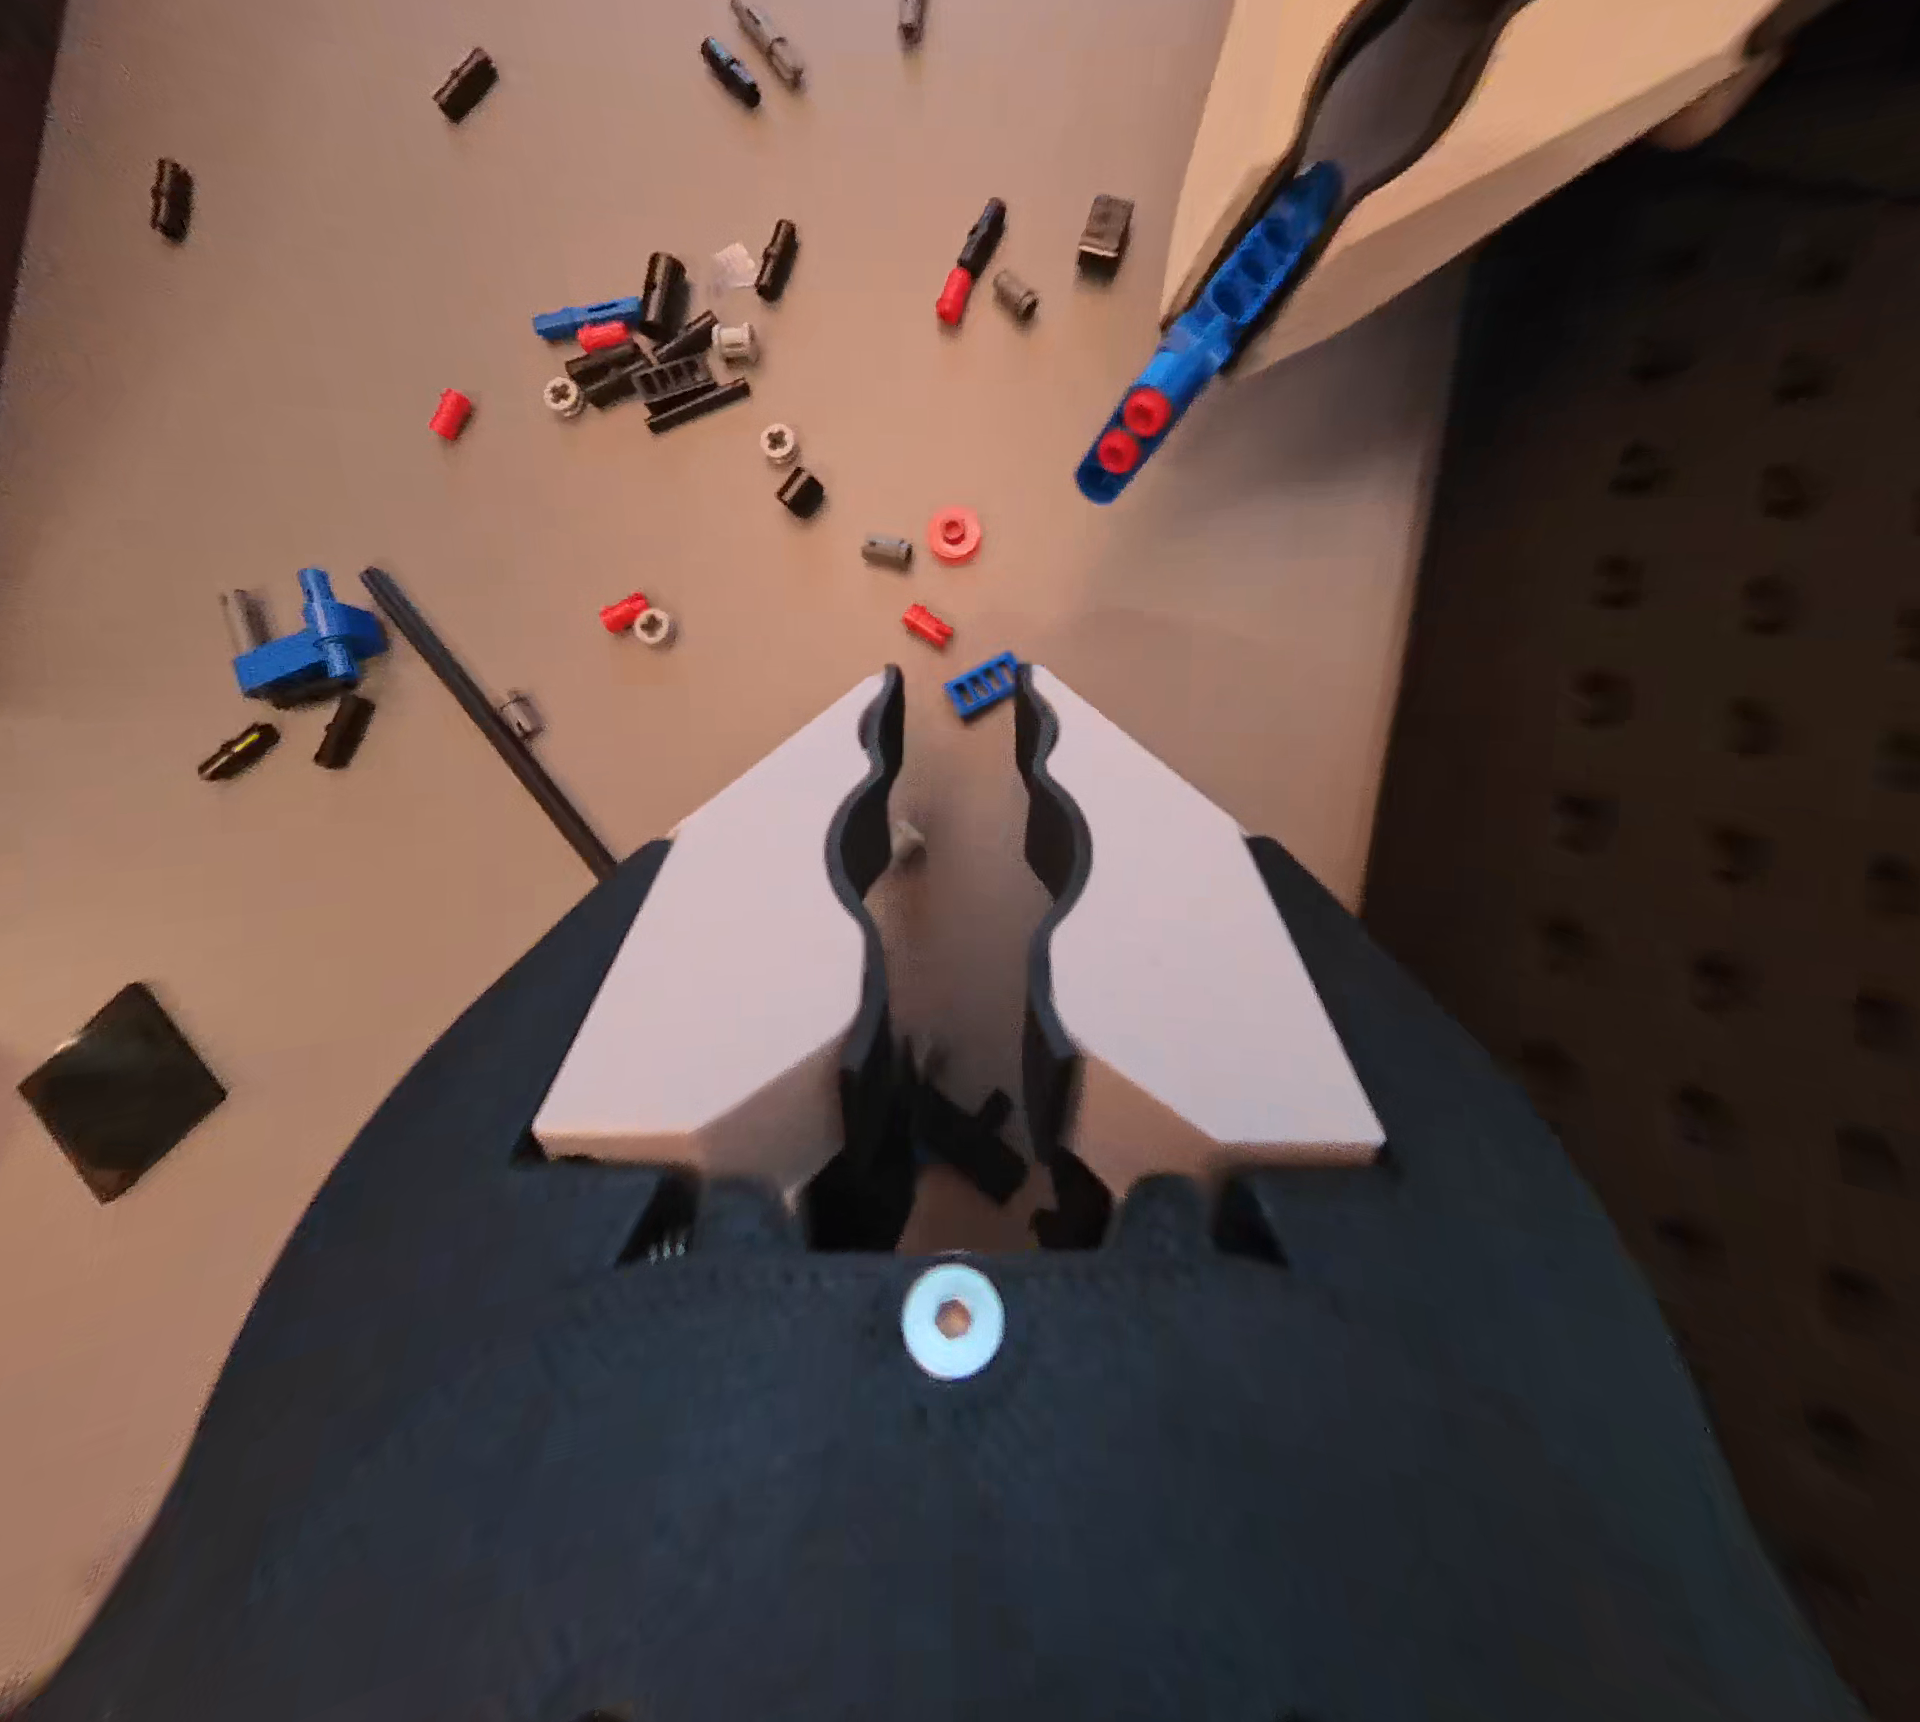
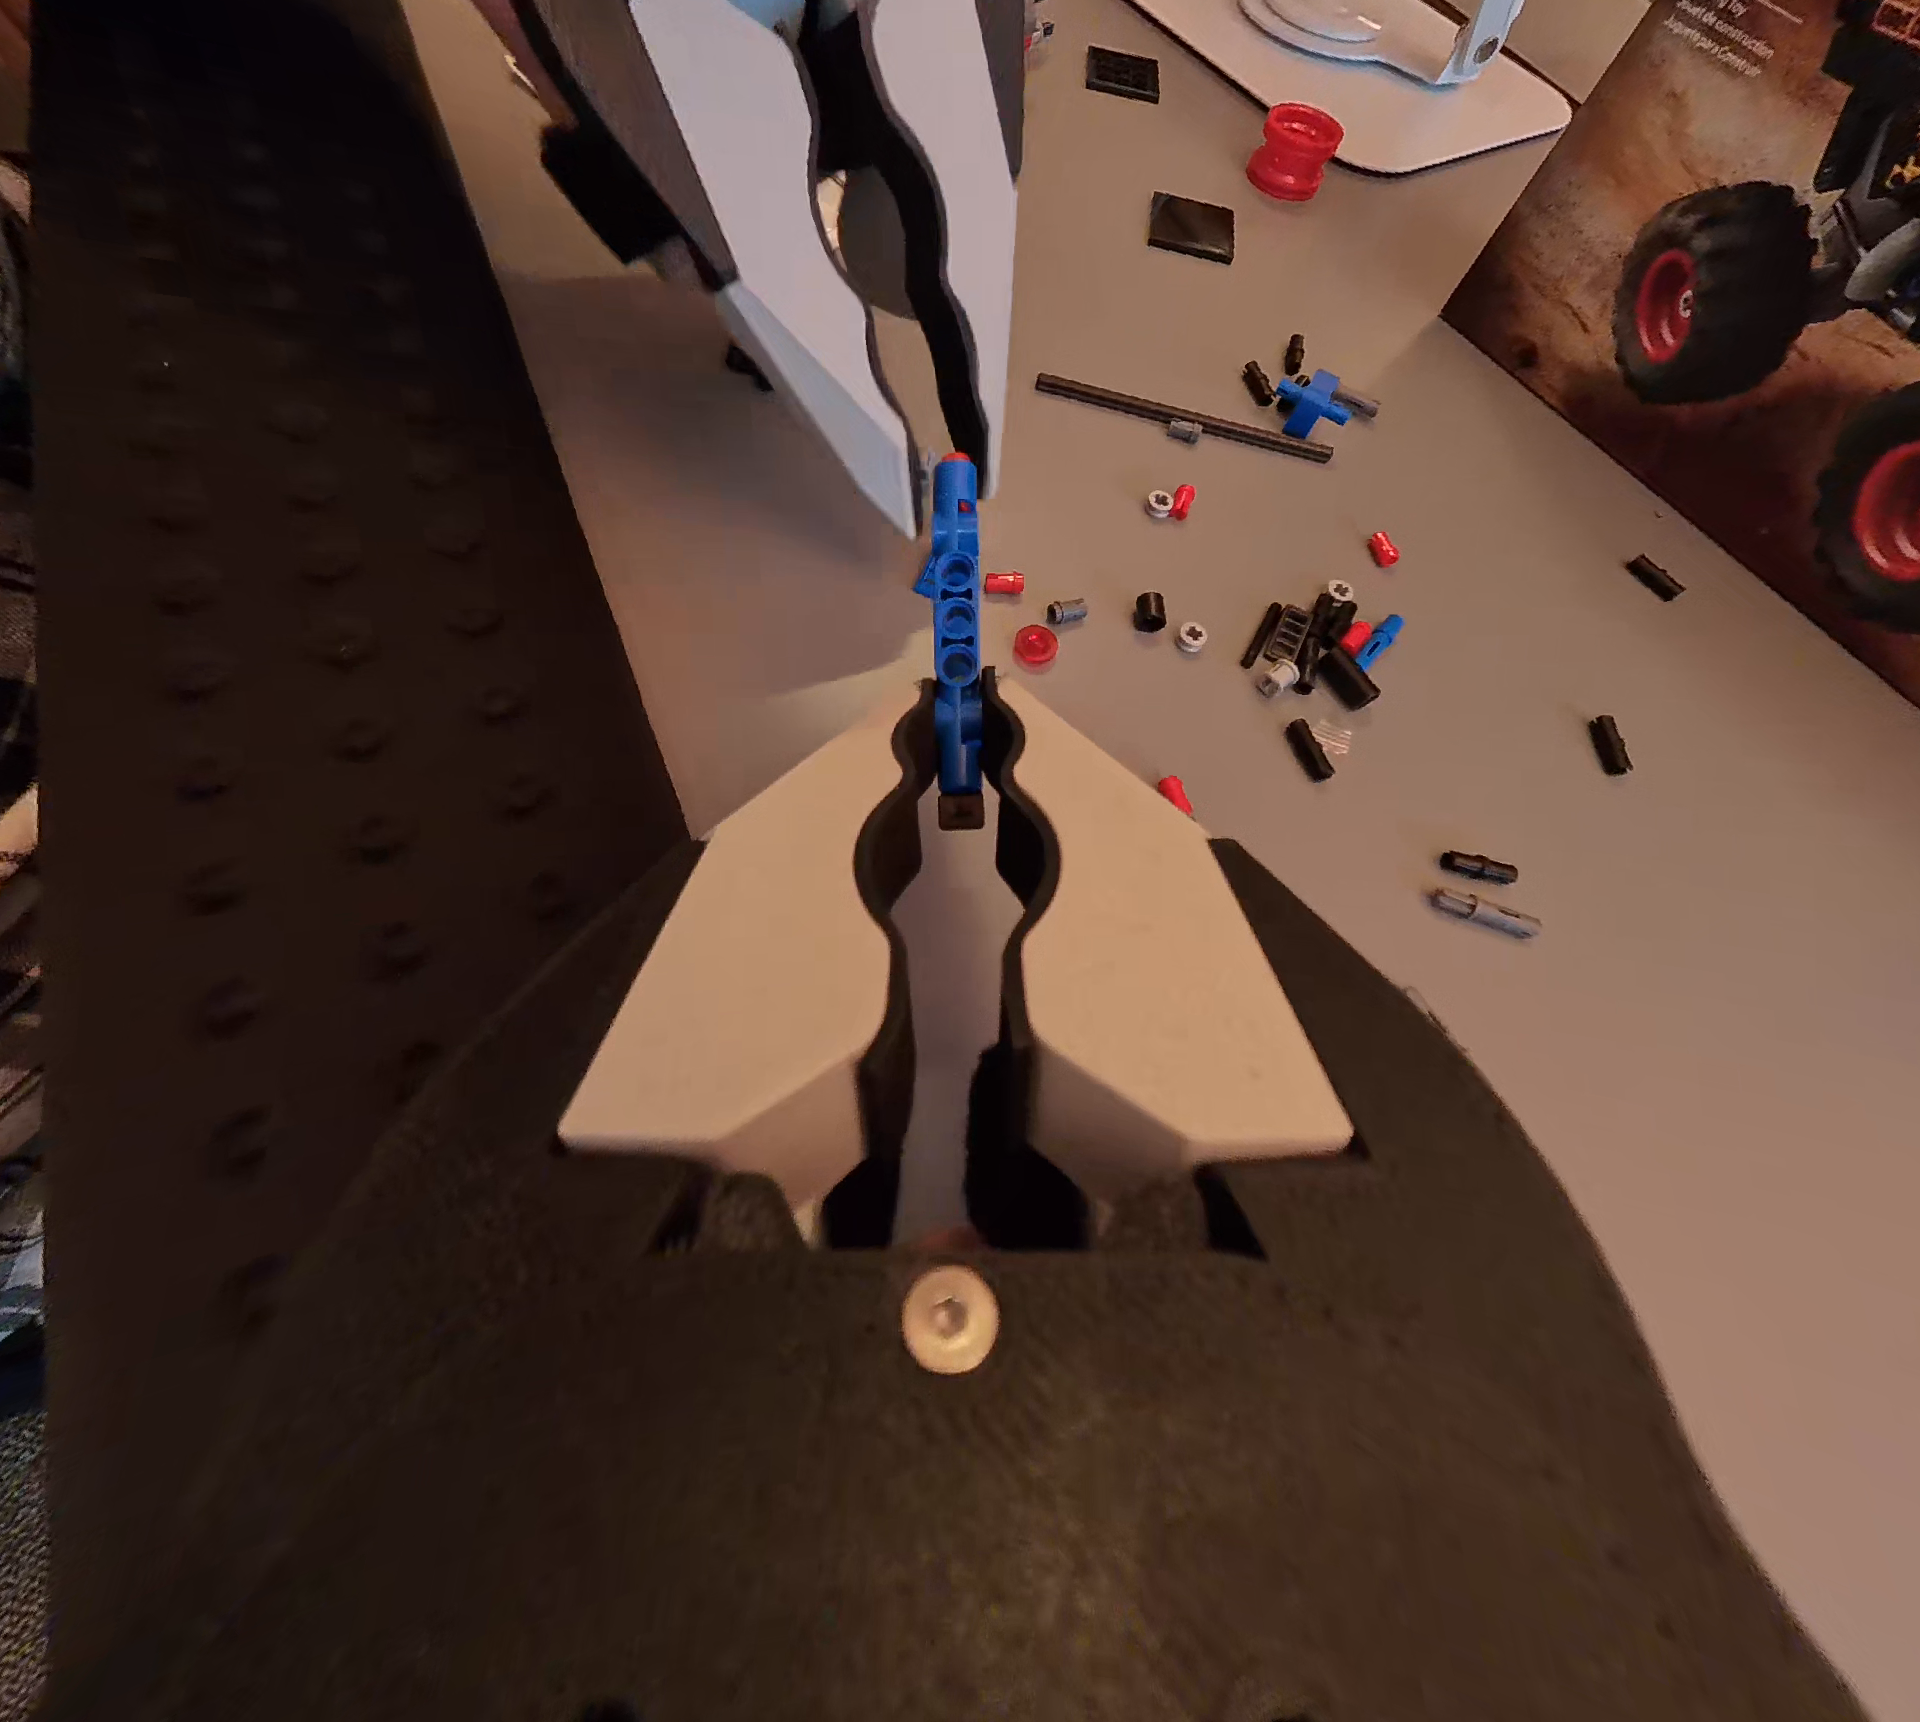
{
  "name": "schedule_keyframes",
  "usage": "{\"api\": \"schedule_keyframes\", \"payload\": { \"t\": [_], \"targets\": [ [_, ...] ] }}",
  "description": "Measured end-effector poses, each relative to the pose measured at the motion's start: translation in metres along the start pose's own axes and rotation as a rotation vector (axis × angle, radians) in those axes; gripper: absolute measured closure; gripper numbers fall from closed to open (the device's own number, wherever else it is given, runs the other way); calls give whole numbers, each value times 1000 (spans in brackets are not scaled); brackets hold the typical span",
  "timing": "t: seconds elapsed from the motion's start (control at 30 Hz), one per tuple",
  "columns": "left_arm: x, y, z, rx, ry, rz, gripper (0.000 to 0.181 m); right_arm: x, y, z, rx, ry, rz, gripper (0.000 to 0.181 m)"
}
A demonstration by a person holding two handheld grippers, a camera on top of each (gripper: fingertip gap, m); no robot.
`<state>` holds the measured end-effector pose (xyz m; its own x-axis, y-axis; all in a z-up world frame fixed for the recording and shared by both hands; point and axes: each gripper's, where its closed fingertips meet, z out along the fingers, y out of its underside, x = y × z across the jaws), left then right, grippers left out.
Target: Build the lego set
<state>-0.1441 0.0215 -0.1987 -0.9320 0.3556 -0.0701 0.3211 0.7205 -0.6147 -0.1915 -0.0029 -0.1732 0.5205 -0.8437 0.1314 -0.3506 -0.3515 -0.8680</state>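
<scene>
while gripped: the blue beam [image 2: 957,633] sits pinched at its near end in the right gripper [image 2: 954,704], raised above the table [image 2: 1558,1101]; two red pins [image 1: 1130,431] sit in its free end
left gripper [image 1: 958,685]: fingers a narrow gap apart, nothing between them; in the right wrist view its tips hang by the beam's far end, contact unclear
table: loose black, red, grey and blue pieces scattered; a small blue grille tile [image 1: 983,686] just ahead of the left tips
far side: a set box [image 2: 1756,270]; a white stand base [image 2: 1340,62]

Both wrist views look down closely, sharing the blue beam [image 1: 1226,332]
</scene>
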Motion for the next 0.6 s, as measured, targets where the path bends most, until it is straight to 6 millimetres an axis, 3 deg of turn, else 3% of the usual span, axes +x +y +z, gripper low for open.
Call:
{"api": "schedule_keyframes", "payload": {
  "t": [0.17, 0.3, 0.4, 0.6],
  "targets": [
    [0, 1, 9, -20, -37, 33, 160, 0, -1, -1, 13, 4, -5, 176],
    [-4, 9, 3, -65, -45, 171, 163, -1, -1, -1, 11, 0, -5, 176],
    [-12, 18, -7, -120, -38, 243, 155, -1, -1, -1, 6, -3, -8, 176],
    [-11, 18, -21, -80, -7, 49, 155, -2, 1, 0, -4, -5, -12, 176]
  ]
}}
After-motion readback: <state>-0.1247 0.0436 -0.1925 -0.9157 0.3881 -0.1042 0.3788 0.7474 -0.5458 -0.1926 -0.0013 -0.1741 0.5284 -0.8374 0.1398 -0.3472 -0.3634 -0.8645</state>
